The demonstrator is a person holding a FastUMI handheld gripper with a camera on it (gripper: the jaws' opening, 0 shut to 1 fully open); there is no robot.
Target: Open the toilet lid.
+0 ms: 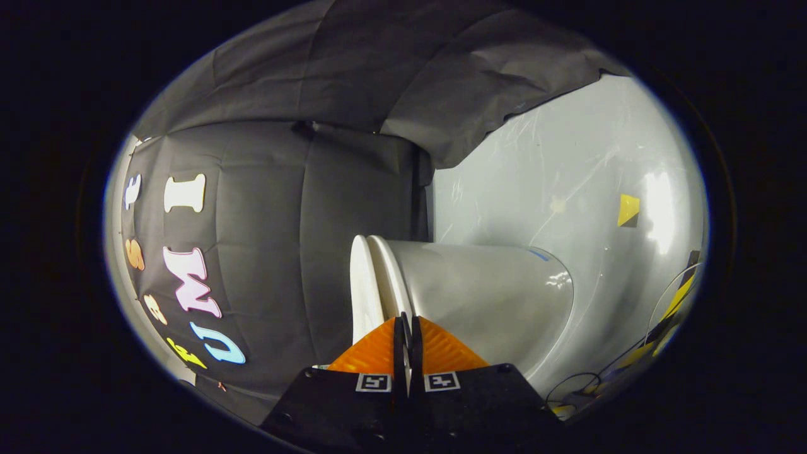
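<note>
Black cloth wall (265,208) to one side, glossy grey floor (567,164) to the other, view rolled sideways. White toilet (492,296) just ahead, its lid (360,284) flat against the seat. Gripper (407,325) fingers pressed nearly together, tips at the lid's edge, holding nothing I can make out

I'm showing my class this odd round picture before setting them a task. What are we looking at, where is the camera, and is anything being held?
The camera rides on a hand-held two-finger claw and looks forward along its fingers, so the whole view appears tipped sideways. The fingers are closed together with almost no gap. Just ahead of them is a white toilet; its lid and seat rim run in thin edges right up to the fingertips. Whether the fingers pinch an edge cannot be told. Behind are black cloth and a grey floor with cables.
</note>
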